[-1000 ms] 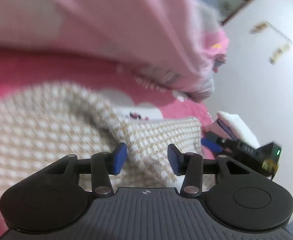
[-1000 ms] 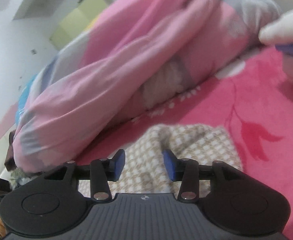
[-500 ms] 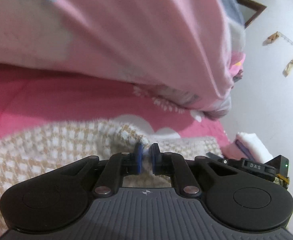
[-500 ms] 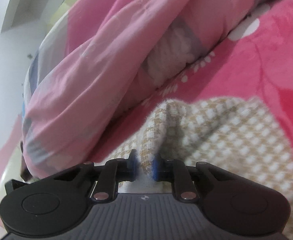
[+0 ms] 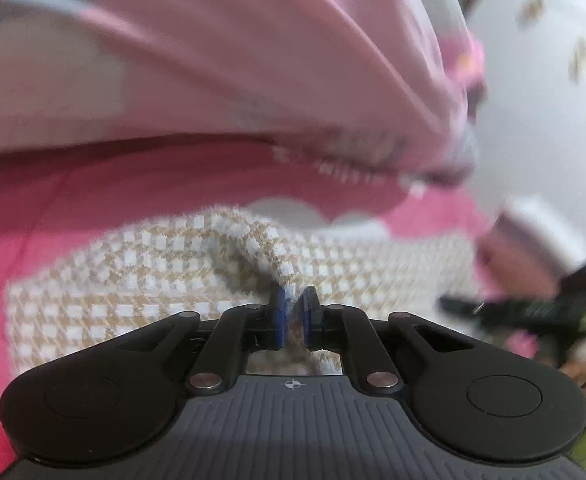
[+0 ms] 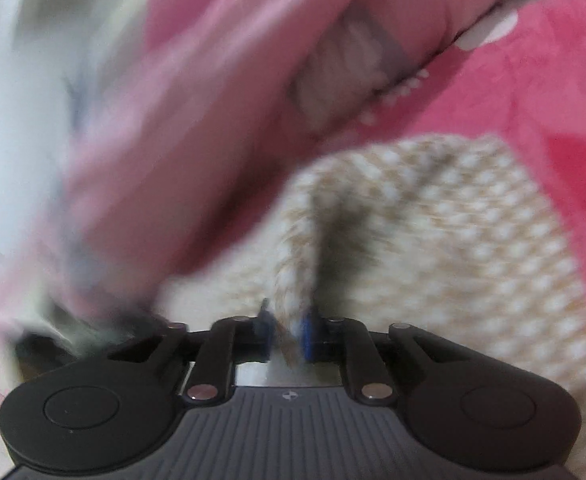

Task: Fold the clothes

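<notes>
A beige and white checked knit garment (image 5: 145, 276) lies on a pink bedspread (image 5: 93, 192). In the left wrist view my left gripper (image 5: 294, 301) is shut on a raised ridge of its edge, and the cloth is pinched between the blue pads. The right wrist view shows the same garment (image 6: 453, 240) with my right gripper (image 6: 287, 314) shut on another pulled-up fold at its near edge. Both views are blurred by motion.
A bulky pink and grey quilt (image 5: 253, 60) is heaped just behind the garment, also filling the upper left of the right wrist view (image 6: 213, 100). A black device with a green light (image 5: 553, 308) sits at the right, near a white wall (image 5: 553, 100).
Both grippers stood open over the garment a second ago. Each has since shut on a fold of it and shifted, drawing the cloth up into a ridge.
</notes>
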Demonstrator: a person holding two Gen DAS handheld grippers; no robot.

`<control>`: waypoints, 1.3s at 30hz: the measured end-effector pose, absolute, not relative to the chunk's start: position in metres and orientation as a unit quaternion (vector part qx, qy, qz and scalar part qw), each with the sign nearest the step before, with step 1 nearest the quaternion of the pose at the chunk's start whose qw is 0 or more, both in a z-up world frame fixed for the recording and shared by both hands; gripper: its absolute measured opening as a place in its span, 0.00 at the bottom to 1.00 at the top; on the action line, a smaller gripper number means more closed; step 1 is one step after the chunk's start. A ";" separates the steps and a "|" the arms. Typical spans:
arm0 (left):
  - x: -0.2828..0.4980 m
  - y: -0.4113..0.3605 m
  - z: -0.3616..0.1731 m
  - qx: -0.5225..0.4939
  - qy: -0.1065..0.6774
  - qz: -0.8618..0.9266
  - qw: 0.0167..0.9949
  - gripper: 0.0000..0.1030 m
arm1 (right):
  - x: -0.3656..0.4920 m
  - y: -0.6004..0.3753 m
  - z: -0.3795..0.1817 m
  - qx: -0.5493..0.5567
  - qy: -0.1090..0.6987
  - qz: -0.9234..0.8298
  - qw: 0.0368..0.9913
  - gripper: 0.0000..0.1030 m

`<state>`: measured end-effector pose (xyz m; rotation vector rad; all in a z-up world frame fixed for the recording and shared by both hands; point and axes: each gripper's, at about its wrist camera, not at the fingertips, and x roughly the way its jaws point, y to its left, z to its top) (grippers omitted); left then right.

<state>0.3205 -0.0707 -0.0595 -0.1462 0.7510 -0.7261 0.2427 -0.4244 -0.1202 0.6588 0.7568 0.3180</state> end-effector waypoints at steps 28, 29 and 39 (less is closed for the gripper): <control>0.323 -0.111 -0.066 0.076 0.280 -0.308 0.906 0.26 | 0.283 -0.372 -0.110 0.003 0.296 0.045 0.954 0.11; 0.318 -0.109 -0.058 0.080 0.266 -0.312 0.909 0.27 | 0.280 -0.370 -0.102 0.004 0.293 0.044 0.955 0.11; 0.276 -0.142 -0.080 0.239 0.217 -0.388 0.863 0.35 | 0.236 -0.331 -0.104 -0.054 0.296 0.120 0.946 0.14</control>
